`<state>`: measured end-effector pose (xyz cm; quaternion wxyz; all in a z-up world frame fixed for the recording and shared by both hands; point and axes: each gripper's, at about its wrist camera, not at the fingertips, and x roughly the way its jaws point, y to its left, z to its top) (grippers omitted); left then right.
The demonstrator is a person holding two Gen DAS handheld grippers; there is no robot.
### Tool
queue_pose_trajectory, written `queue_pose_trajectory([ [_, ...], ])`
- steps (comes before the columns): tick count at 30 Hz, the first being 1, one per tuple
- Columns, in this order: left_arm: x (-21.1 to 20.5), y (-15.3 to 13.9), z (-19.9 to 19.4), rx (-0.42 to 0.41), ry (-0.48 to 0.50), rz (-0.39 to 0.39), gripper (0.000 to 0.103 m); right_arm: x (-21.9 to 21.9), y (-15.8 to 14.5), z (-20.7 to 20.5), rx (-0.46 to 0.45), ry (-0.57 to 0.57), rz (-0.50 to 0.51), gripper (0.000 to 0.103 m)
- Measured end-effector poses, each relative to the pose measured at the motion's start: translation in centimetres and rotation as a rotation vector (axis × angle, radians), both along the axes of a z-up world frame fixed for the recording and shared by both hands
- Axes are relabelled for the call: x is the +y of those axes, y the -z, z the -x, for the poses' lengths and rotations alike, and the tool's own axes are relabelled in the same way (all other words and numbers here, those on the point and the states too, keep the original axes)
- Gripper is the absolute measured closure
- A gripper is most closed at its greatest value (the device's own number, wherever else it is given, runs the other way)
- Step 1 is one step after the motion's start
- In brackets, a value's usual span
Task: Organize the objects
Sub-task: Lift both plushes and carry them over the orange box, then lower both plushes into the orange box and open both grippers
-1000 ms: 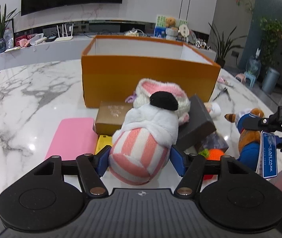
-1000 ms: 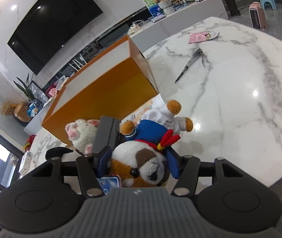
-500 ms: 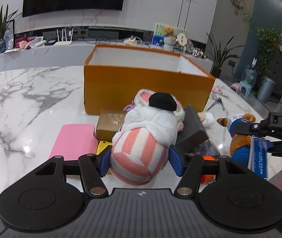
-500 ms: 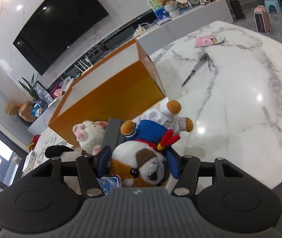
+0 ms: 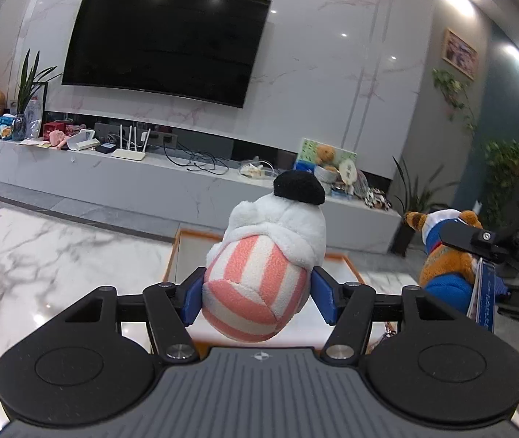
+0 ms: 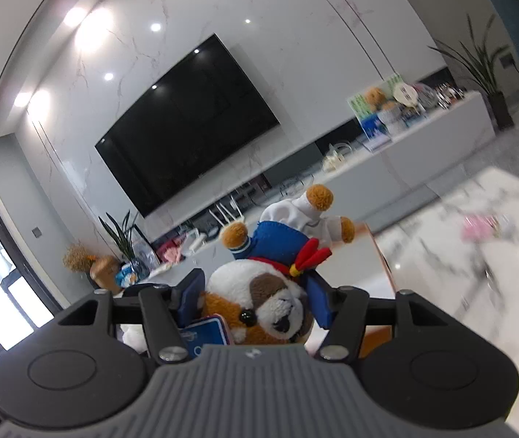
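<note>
My left gripper (image 5: 257,297) is shut on a pink-and-white striped plush (image 5: 263,277) with a black pompom, held up in the air above the orange box (image 5: 182,252). My right gripper (image 6: 255,301) is shut on a brown-and-white dog plush (image 6: 277,292) in a blue sailor outfit, also lifted. The dog plush (image 5: 445,262) and the right gripper show at the right of the left wrist view. The box edge (image 6: 380,252) shows behind the dog plush in the right wrist view.
The marble table (image 5: 40,266) lies below, with a pink packet (image 6: 482,226) at its far right. A long TV console (image 5: 113,175) with clutter and a wall TV (image 5: 164,43) stand behind. Other table items are hidden.
Both grippers have lifted their plush toys off the table and tilted upward. The box has dropped low in view and the other table items have gone out of sight.
</note>
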<state>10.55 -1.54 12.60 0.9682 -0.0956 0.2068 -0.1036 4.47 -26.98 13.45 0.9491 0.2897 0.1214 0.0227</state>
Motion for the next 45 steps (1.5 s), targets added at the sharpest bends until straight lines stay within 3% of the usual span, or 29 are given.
queue_pose_trajectory([
  [3, 0.0, 0.8, -3.8, 0.044, -0.014, -0.024, 0.033, -0.2, 0.6, -4.1, 0.025, 0.004, 0.025, 0.042],
  [6, 0.3, 2.5, -6.7, 0.102, -0.031, -0.015, 0.033, -0.1, 2.8, -7.9, 0.114, -0.001, 0.055, 0.042],
  [11, 0.5, 5.8, -10.2, 0.273, -0.001, 0.028, 0.033, 0.8, 5.8, -13.6, 0.274, -0.091, 0.117, 0.042],
  [16, 0.2, 8.2, -12.2, 0.384, -0.031, -0.036, 0.032, 1.4, 8.8, -16.9, 0.420, -0.106, 0.183, 0.042],
  [18, -0.4, 8.5, -12.3, 0.387, -0.042, -0.104, 0.033, 2.1, 9.8, -17.8, 0.473, -0.112, 0.225, 0.042],
  [24, -2.5, 8.2, -13.2, 0.438, -0.035, -0.219, 0.033, 2.6, 12.3, -19.2, 0.632, -0.145, 0.276, 0.042],
  [34, -3.9, 8.8, -13.6, 0.494, 0.049, -0.240, 0.033, 2.4, 12.7, -19.1, 0.803, -0.128, 0.370, 0.041],
  [45, -4.1, 8.7, -13.7, 0.540, 0.019, -0.236, 0.032, 2.4, 12.6, -19.9, 0.811, -0.101, 0.370, 0.041],
])
